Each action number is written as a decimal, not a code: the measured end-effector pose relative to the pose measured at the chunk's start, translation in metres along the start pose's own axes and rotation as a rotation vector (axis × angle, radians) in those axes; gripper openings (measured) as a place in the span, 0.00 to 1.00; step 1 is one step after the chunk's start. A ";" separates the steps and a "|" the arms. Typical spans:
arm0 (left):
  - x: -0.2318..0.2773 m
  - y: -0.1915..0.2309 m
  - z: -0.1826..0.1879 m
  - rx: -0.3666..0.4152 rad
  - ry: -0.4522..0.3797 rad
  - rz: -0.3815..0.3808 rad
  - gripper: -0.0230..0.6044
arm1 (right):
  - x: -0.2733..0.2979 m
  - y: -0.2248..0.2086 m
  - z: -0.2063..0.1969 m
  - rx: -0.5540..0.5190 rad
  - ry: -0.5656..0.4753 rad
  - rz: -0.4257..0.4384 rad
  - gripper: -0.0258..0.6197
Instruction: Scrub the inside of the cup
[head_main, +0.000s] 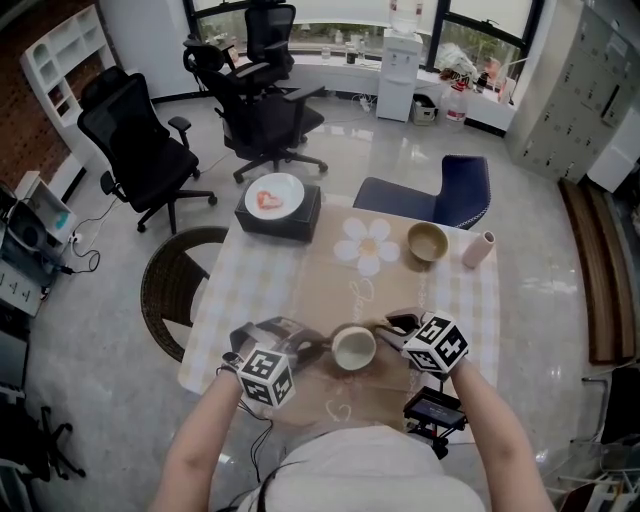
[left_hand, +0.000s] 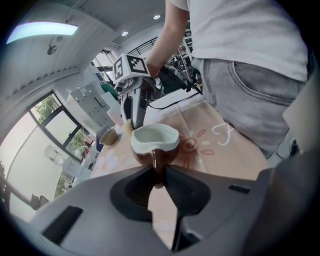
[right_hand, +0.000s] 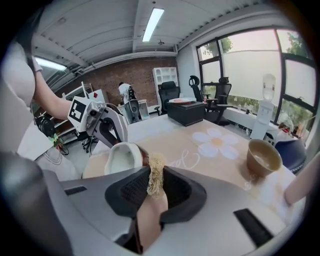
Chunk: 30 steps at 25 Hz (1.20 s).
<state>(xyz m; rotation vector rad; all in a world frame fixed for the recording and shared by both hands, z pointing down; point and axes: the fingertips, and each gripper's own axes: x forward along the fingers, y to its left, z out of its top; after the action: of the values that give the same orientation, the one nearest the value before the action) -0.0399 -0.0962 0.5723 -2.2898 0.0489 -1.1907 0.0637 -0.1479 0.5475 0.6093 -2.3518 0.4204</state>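
Clenched on the brown handle (left_hand: 156, 169), at the jaws of the left gripper (left_hand: 159, 174), with the cup (left_hand: 155, 140) held out just beyond the tips. Brown outside, white inside, and nothing to be seen in it. Tipped so that the mouth faces the other hand. Cannot tell whether the base rests on the counter (head_main: 330, 270) or hangs just above it.

Grasping a wad of pale, stringy scrubber (right_hand: 156, 170), at the jaws of the right gripper (right_hand: 156, 186), with a tuft poking up past the tips. Just beside the cup's rim, not yet inside.

In the head view, at the near edge of the counter, right in front of the person, between the two grippers. Farther back, well apart: a tan bowl (head_main: 427, 241) next to a printed daisy, and a dark box (head_main: 278, 215) with a white plate on top.

By the look of it, at the step of lining up scrubber and cup, with scrubbing itself not begun. Next, probably: ease the scrubber over the rim and down onto the white wall, then rub round it. Likely to call for a firm hold on the handle, since any push on the inside will try to twist the cup.
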 end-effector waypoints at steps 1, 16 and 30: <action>0.000 0.000 0.001 0.016 0.003 0.002 0.14 | -0.005 0.000 0.006 -0.007 -0.024 -0.004 0.15; 0.001 0.006 0.005 0.088 0.030 -0.004 0.14 | -0.011 0.024 0.041 -0.282 -0.101 0.056 0.15; 0.004 0.008 0.000 0.124 0.063 0.004 0.14 | 0.012 0.002 0.026 -0.194 -0.022 0.071 0.15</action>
<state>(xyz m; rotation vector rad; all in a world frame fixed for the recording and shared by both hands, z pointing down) -0.0360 -0.1036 0.5713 -2.1436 0.0024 -1.2294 0.0409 -0.1619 0.5368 0.4420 -2.4045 0.2140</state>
